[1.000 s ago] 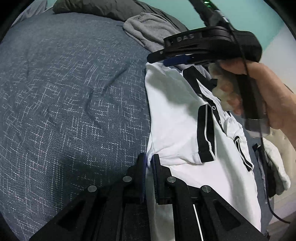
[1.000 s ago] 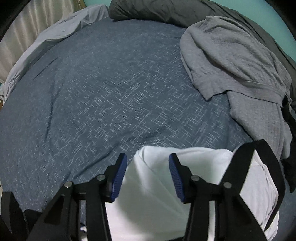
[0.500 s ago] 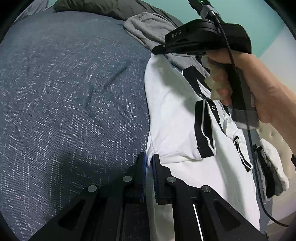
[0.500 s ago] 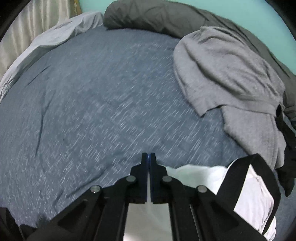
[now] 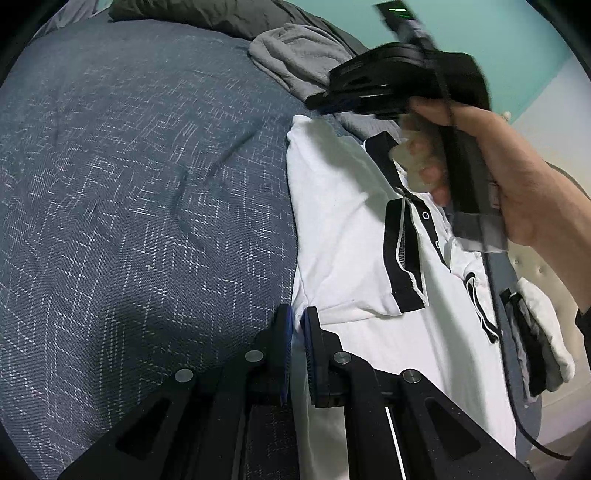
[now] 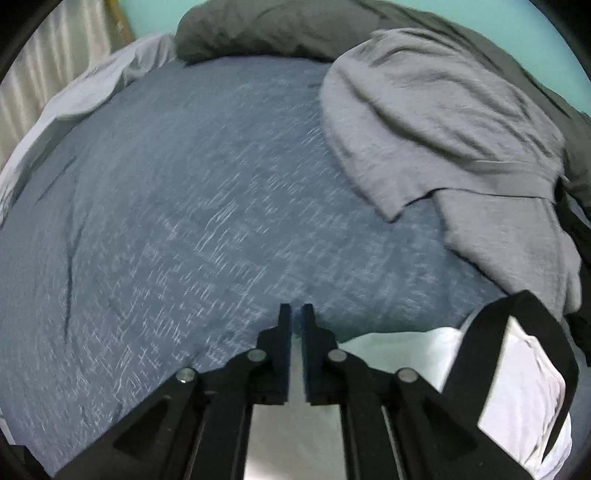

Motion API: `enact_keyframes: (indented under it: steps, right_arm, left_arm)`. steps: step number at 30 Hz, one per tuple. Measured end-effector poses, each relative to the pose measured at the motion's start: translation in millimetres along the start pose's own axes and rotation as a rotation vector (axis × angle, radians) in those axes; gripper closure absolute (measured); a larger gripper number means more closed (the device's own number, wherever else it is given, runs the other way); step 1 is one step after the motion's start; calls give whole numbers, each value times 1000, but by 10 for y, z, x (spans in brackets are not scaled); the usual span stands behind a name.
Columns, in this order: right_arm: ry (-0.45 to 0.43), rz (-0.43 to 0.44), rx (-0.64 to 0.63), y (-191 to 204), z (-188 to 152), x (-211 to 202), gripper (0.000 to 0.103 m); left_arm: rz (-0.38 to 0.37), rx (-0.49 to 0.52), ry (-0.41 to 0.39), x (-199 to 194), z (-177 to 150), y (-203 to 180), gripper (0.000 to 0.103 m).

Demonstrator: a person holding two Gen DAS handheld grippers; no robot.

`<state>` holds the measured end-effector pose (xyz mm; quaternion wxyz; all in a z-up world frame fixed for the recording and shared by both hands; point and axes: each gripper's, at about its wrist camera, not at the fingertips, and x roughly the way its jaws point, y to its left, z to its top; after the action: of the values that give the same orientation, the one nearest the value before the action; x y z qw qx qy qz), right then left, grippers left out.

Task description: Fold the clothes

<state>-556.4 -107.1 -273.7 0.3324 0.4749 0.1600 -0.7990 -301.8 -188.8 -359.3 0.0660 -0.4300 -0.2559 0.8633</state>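
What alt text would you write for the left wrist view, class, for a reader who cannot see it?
The left hand-held gripper pinches the edge of a white polo shirt with black trim lying on a blue-grey woven bedspread. Above the shirt's collar, a hand holds the right hand-held gripper, its jaws opening with nothing visibly gripped. A crumpled grey knit garment lies behind.

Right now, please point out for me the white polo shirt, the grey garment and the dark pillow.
white polo shirt (image 5: 343, 229), left wrist view, on its folded white body.
grey garment (image 6: 436, 122), right wrist view, on its crumpled middle.
dark pillow (image 6: 258, 29), right wrist view, on its top side.
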Motion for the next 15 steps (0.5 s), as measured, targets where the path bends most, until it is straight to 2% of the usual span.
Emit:
enact_keyframes:
  steps: [2,3,8,11,15]
  right_arm:
    - [-24,9,8,-83,-17,-122,75]
    - [-30,15,11,-130,-41,-187,74]
    - [-57,63,13,-270,-413,-475,74]
    - [-42,104,16,-288,-686,-535,74]
    - [10,77,-6,-306,-1007,-467,81]
  left_arm:
    - [2,2,0,-3,-1,-4,96]
    - [3,2,0,-6,-2,-7,96]
    - [2,-2,2,-7,14,-37,96]
    - [10,5,1,-8,7,-53,96]
    - [12,6,2,35,-27,-60,96]
